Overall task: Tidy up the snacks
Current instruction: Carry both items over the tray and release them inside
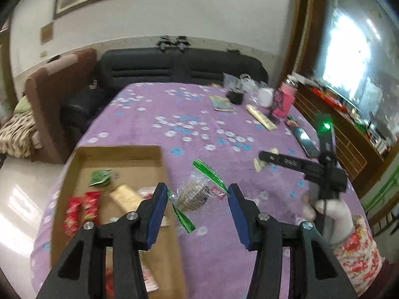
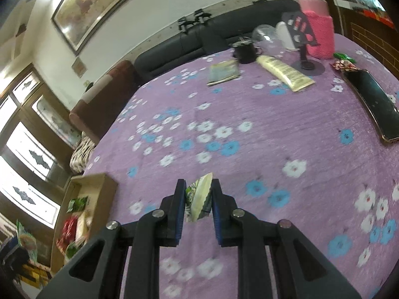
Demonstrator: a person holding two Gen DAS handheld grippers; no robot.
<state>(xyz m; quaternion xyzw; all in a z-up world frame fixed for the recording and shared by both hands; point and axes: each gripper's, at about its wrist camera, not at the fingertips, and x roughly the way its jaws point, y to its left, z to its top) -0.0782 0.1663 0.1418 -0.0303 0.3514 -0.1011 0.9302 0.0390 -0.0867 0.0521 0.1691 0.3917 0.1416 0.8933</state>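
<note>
Fingers point(image 2: 214, 199) of my right gripper point(image 2: 198, 199) pinch a small cream-and-green snack packet point(image 2: 199, 196) above the tablecloth point(image 2: 249, 104), presumably bound for the cardboard box point(image 1: 119, 154), while my left gripper point(image 1: 197, 206) hovers open and empty (a clear-wrapped snack point(image 1: 197, 194) lies beneath).

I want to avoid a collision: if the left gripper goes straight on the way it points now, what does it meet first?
Most likely the clear-wrapped snack with green ends, lying on the purple tablecloth right between and ahead of the open fingers of the left gripper. Depth is unclear; it may still be above it.
</note>
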